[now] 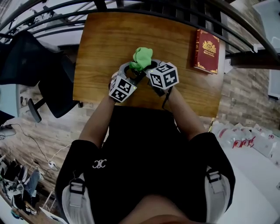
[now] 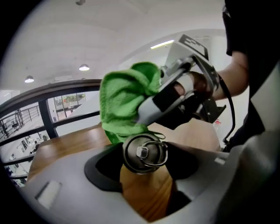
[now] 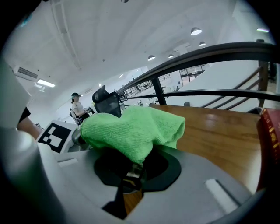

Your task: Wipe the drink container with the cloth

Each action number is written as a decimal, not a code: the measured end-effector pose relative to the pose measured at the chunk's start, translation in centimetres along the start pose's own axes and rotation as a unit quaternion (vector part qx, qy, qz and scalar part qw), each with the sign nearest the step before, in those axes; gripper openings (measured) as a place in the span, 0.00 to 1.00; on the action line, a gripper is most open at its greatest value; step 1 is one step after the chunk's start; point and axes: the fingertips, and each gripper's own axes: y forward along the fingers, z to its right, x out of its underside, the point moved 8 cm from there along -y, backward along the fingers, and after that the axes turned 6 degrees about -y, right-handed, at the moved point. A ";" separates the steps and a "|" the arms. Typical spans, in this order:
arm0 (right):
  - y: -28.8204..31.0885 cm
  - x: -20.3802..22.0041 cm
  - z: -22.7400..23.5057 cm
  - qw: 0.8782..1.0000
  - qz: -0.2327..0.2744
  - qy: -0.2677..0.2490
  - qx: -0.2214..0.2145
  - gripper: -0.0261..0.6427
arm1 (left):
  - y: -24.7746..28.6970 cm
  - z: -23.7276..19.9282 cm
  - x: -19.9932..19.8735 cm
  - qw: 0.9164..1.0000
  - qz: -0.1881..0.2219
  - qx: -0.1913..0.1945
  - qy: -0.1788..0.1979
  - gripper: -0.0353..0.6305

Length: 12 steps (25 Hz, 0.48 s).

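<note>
A metal drink container (image 2: 144,153), seen from above with a ring on its lid, stands on the wooden table (image 1: 105,39). My left gripper (image 2: 145,164) is shut on it, one jaw on each side. A green cloth (image 1: 141,57) is bunched up just beyond the container. My right gripper (image 3: 131,168) is shut on the cloth (image 3: 131,129), and in the left gripper view it holds the cloth (image 2: 127,103) against the container's far side. In the head view both grippers (image 1: 127,75) (image 1: 146,70) meet at the table's near middle, and the container is mostly hidden beneath them.
A red book (image 1: 206,51) lies at the table's right end and shows at the right edge of the right gripper view (image 3: 271,135). A black office chair (image 1: 26,61) stands left of the table. A dark railing (image 1: 175,6) runs behind it.
</note>
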 end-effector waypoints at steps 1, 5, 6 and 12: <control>0.3 -0.1 0.3 1.000 -0.006 -0.002 0.004 0.11 | 0.0 0.1 0.0 1.000 -0.004 -0.001 0.005 0.54; 1.3 -0.2 1.2 0.999 -0.032 0.004 0.009 0.11 | 0.0 0.3 0.2 1.000 -0.011 -0.004 0.008 0.54; 1.4 -0.2 1.4 0.999 -0.037 0.009 0.008 0.11 | 0.0 0.3 0.3 1.000 -0.011 -0.005 0.008 0.54; 2.1 0.5 2.9 0.997 -0.072 0.007 0.011 0.11 | 0.3 1.0 0.1 0.999 -0.010 -0.006 0.030 0.54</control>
